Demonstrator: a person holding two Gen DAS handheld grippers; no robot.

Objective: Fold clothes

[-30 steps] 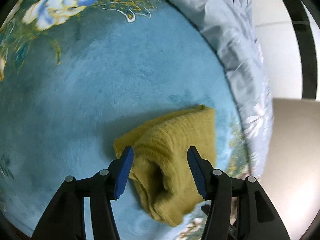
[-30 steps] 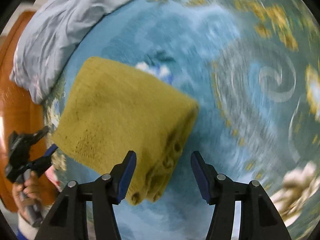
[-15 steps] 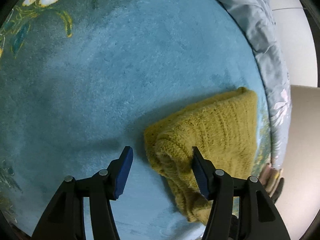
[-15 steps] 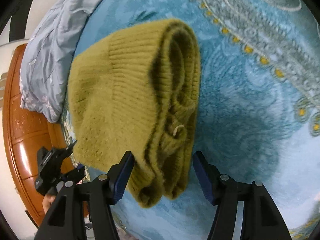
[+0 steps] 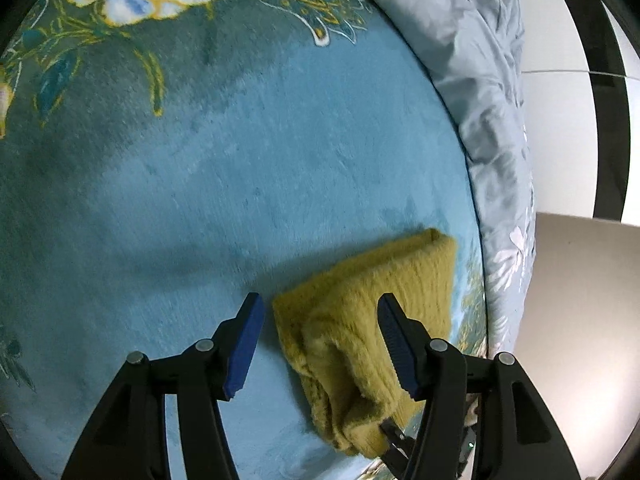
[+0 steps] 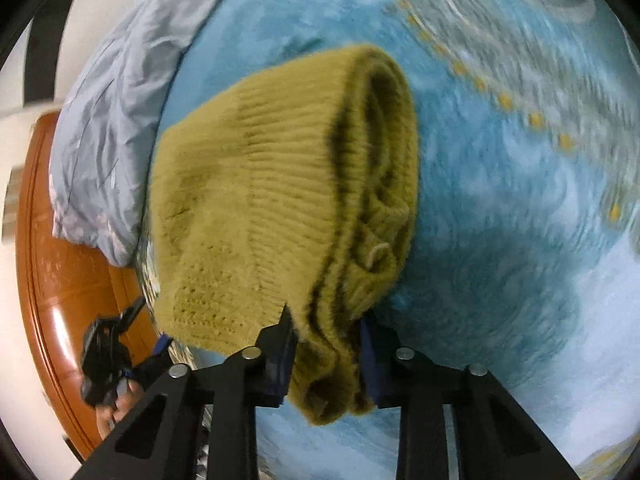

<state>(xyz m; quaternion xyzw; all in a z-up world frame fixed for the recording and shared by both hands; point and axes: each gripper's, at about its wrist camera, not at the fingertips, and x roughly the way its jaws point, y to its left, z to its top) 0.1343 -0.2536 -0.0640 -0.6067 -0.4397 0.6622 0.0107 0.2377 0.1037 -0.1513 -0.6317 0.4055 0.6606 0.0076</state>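
An olive-yellow knitted garment [image 5: 372,320] lies folded into a thick bundle on the blue patterned blanket [image 5: 240,160]. In the left wrist view my left gripper [image 5: 320,344] is open, its blue pads either side of the bundle's near corner, not gripping. In the right wrist view my right gripper [image 6: 326,352] is shut on the near folded edge of the garment [image 6: 280,184], which bulges out between the pads. The left gripper [image 6: 120,344] shows at the lower left there, open.
A crumpled grey-blue duvet [image 5: 480,80] lies along the blanket's far edge. It also shows in the right wrist view [image 6: 112,120], beside a glossy orange-brown wooden bed board [image 6: 52,260]. White wall and a pale surface [image 5: 580,320] lie beyond.
My right gripper has closed on the garment's folded edge; it was open half a second ago. The left gripper stayed open and shifted so the garment's corner sits between its pads.
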